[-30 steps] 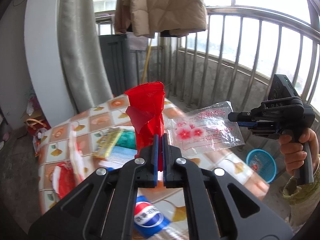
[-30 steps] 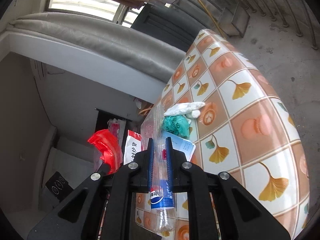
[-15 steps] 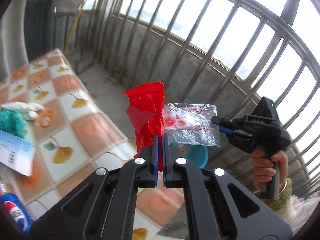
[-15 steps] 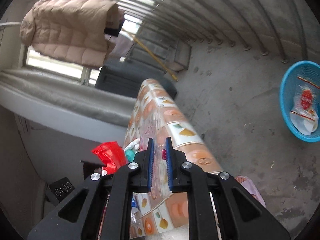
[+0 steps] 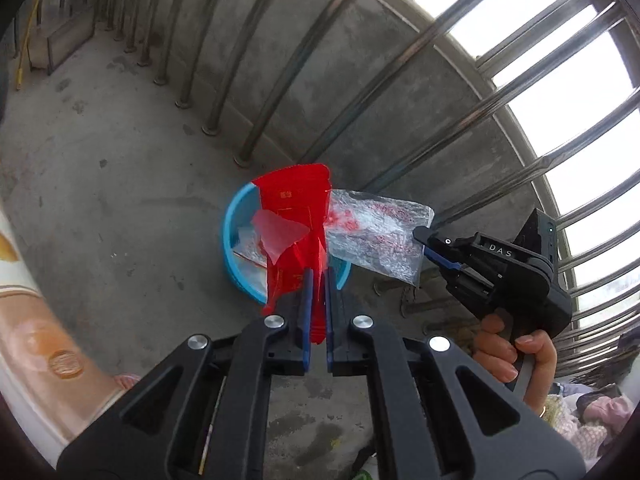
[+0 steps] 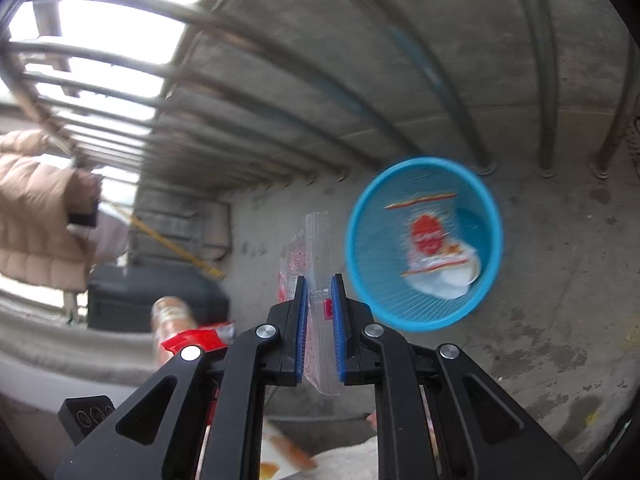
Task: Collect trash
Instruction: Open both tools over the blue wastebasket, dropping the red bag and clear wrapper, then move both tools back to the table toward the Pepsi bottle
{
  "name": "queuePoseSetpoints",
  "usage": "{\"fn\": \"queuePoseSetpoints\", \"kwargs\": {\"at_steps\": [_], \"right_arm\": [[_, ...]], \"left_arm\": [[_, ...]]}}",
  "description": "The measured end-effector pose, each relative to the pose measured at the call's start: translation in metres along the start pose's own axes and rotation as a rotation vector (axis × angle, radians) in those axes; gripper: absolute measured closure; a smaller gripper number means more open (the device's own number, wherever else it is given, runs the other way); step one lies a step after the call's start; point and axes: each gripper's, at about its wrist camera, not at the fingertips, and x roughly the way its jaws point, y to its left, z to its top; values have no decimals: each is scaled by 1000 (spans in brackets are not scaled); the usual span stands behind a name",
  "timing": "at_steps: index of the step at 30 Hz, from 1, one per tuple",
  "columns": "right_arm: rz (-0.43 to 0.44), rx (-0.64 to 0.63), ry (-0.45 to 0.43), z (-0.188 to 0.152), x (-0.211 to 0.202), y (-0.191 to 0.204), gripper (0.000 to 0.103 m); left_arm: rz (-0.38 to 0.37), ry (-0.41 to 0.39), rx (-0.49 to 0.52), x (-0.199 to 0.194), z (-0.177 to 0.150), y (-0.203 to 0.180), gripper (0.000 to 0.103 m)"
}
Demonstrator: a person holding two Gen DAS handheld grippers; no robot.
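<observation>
Both wrist cams face down, share blue basket (image 5: 234, 240) (image 6: 360, 216)

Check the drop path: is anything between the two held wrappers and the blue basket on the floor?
Nothing visible. The red wrapper in the left gripper and the clear bag in the right gripper hang in open air near the blue basket, whose open mouth holds only earlier trash.

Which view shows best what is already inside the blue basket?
The right wrist view: the blue basket shows whole, with a red and white wrapper inside, though blurred. In the left wrist view the red wrapper and clear bag cover most of it.
</observation>
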Motion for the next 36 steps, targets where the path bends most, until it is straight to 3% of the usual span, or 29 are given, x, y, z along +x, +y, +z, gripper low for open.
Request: {"fn": "queuePoseSetpoints", "kwargs": {"at_steps": [5,8,12,15,22,27,30,33,36], "right_arm": [[-77,42,-39,16,27,-29,90],[-119,52,-46,26,47,-49,87],[-225,71,-37,34,74,-73,60],[-252,105,-33,32,73,-85,57],[-247,105,-79,22,47,-84,49],[-213,46,-126,11,23,-56,37],[-174,-7,-124,1,10,-31,35],[-138,-95,-91,-11,-1,3,35],[-93,-207,-47,-31,-7,44,34]], "left_arm": [[1,90,-24,60,19,-4,101],[24,118,-47,86,25,1,92],[72,140,-90,103,24,11,65],[62,138,-121,99,21,14,61],[66,63,-113,60,13,15,54],[50,-22,-74,10,7,2,42],[59,-77,-64,-30,-3,-5,34],[140,-151,-39,-75,-19,-11,25],[214,-228,-23,-130,-42,-9,22]]}}
